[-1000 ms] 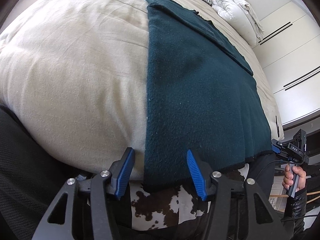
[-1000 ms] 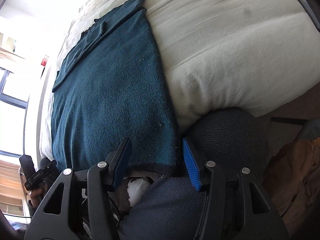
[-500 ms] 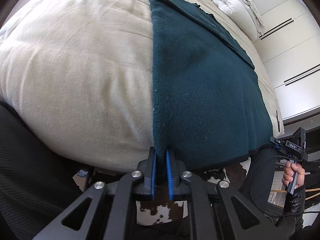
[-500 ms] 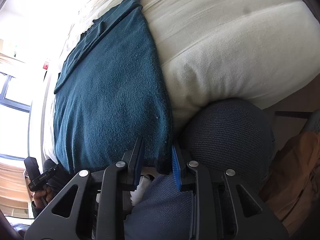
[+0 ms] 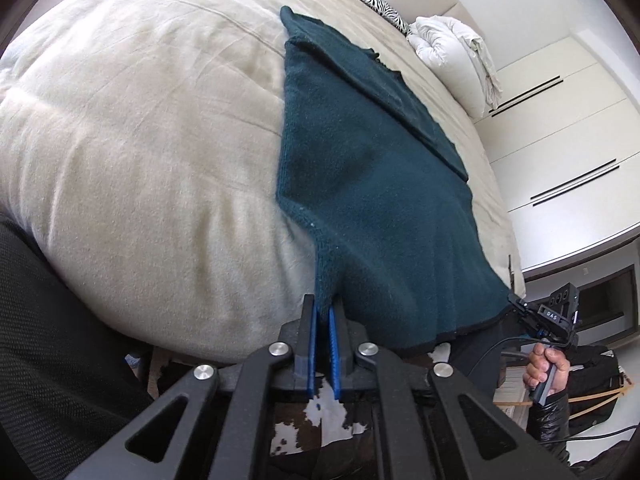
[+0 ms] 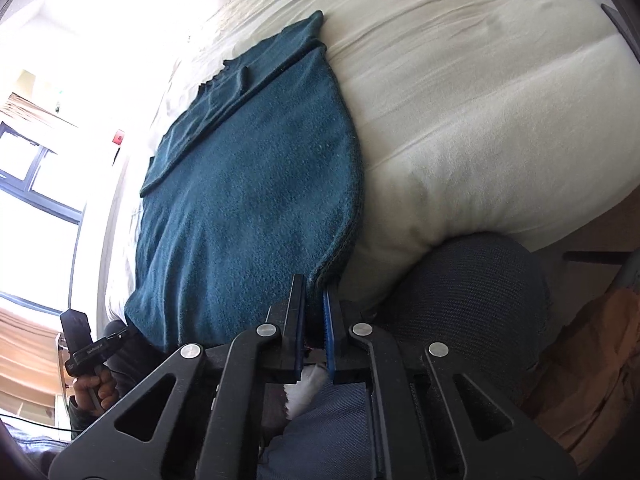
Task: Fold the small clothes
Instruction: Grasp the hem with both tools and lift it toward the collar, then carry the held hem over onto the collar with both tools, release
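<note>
Cloth [image 5: 372, 184] lies spread on bed [image 5: 140, 140], its near edge hanging over the bed's near side. Left gripper [image 5: 323, 312] pinches one near corner; right gripper [image 6: 314, 292] pinches the other near corner. A narrower cloth layer lies along the far end. Pillow [image 5: 376, 0] and rolled duvet [image 5: 452, 48] sit at the bed's far end, beyond the cloth. Chair back [image 6: 472, 292] stands against the bed's near side, beside the right gripper. Wardrobe [image 5: 560, 140] stands past the bed.

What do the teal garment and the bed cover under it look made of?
Garment: soft knit or fleece by its look, matte, with a fuzzy nap, specks of lint and a ribbed-looking edge. Bed cover: cream woven cloth, perhaps cotton, matte, with fine creases over puffy filling.
</note>
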